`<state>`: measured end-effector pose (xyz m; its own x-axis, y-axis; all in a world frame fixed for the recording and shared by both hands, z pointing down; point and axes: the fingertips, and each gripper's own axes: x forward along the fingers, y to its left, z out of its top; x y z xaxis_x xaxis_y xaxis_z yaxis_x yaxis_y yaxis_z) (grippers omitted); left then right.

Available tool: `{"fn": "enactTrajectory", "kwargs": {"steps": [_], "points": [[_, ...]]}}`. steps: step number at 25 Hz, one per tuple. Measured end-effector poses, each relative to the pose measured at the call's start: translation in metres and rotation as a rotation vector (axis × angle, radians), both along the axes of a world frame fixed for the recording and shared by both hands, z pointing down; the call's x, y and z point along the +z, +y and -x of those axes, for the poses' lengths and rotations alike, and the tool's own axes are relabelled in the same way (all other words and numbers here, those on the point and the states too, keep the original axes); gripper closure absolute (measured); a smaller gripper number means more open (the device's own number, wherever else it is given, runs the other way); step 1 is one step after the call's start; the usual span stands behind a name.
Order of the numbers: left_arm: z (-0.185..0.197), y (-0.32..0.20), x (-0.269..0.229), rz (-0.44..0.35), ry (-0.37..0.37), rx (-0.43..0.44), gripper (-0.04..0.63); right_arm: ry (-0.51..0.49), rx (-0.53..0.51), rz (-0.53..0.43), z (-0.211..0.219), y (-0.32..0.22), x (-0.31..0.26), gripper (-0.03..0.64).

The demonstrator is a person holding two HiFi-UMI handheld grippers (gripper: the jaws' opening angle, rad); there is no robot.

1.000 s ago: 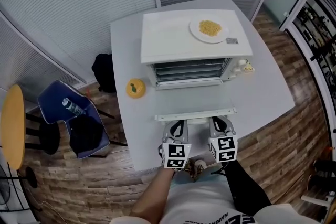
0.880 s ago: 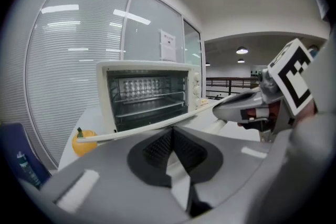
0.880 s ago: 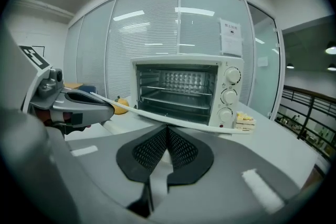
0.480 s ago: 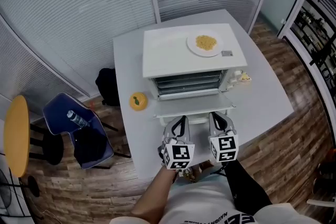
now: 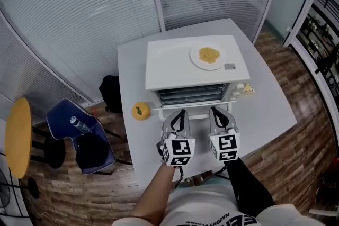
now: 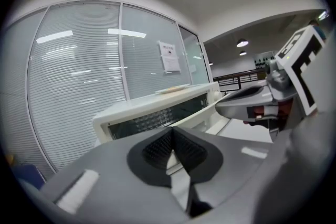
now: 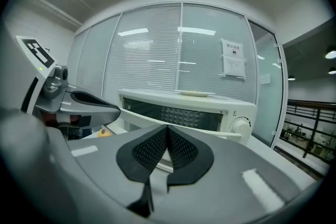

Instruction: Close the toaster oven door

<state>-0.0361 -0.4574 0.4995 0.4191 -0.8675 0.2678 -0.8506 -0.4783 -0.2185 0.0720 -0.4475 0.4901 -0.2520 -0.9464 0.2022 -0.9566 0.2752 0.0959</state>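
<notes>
Grey table (image 5: 267, 106), toaster oven (image 5: 172, 66), food (image 5: 209, 54) on plate (image 5: 194, 59)

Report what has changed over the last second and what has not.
The toaster oven door has swung up from lying flat to nearly shut, though a gap remains. The left gripper and right gripper have advanced with it toward the toaster oven, apparently pushing it, jaws together and gripping nothing. The plate of food on top, the yellow object on the table and the oven itself have not moved.

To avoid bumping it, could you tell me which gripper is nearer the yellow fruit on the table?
Left. The left gripper is just right of the yellow fruit; the right gripper sits farther right.
</notes>
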Motion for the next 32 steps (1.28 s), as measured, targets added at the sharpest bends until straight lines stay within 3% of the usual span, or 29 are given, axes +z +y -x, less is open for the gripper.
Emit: {"fn": "enactTrajectory", "kwargs": {"steps": [2, 9, 13, 20, 24, 32], "points": [[0.000, -0.011, -0.006, 0.002, 0.006, -0.007, 0.541, 0.002, -0.006, 0.000, 0.000, -0.011, -0.006, 0.615], [0.010, -0.059, -0.024, 0.038, 0.129, -0.048, 0.541, -0.023, -0.021, 0.018, -0.003, -0.059, -0.024, 0.615], [0.011, -0.071, -0.026, 0.061, 0.120, -0.061, 0.541, 0.022, -0.017, 0.013, 0.000, -0.069, -0.027, 0.615], [0.004, -0.071, -0.026, 0.053, 0.113, -0.047, 0.540, 0.049, -0.042, 0.000, 0.003, -0.070, -0.027, 0.615], [0.010, -0.059, -0.033, 0.027, 0.131, -0.048, 0.540, 0.103, -0.055, -0.082, 0.005, -0.059, -0.040, 0.615], [0.024, -0.020, -0.066, -0.041, 0.166, -0.010, 0.540, 0.035, 0.010, -0.165, -0.010, -0.017, -0.073, 0.615]]}}
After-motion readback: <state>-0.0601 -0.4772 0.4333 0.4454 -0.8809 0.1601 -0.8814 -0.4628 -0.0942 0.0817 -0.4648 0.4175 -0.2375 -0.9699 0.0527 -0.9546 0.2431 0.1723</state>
